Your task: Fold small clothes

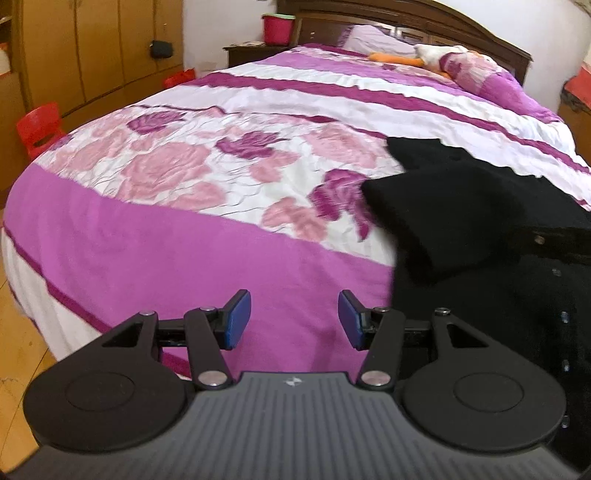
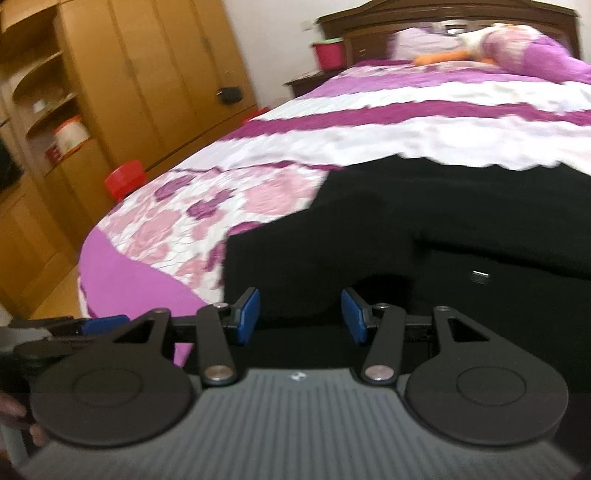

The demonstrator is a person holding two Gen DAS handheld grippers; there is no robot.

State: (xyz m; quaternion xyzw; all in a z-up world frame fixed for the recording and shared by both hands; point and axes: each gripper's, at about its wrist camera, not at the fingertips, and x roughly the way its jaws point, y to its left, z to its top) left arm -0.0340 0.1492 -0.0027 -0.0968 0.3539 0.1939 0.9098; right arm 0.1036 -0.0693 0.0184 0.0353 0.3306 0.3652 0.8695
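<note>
On the bed: a black garment (image 1: 480, 229) is laid on the near right part of the bedspread (image 1: 184, 229), over the floral band and the plain purple band.
Garment in the right wrist view: the black garment (image 2: 424, 236) is seen directly ahead of the right tongs, filling the middle and right of the view.
Long axis: cannot be told for certain, since part of the cloth is cut off by the frame edges; the visible spread is seen to run mostly across the bed, from its middle toward its right side.
Fold: one flap is seen turned over the rest, its corner pointed left toward the floral print; small pale buttons are seen in a line down the near right part.
Left tongs (image 1: 294, 319): the blue pads are held apart, nothing between them, over the plain purple band just left of the garment's edge.
Right tongs (image 2: 300, 316): the pads are held apart, nothing clamped, over the near edge of the black cloth.
Head of the bed: a stuffed toy (image 1: 436, 55) and a pillow (image 1: 373, 37) are laid against the dark wooden headboard (image 1: 461, 22), well apart from the garment.
Beside the bed: a red bucket (image 1: 277, 29) is set on a nightstand; a wooden wardrobe (image 2: 147, 74) and a red stool (image 1: 38, 129) are placed to the left.
Obstructions: only the bedspread is seen between the tongs and the cloth.
</note>
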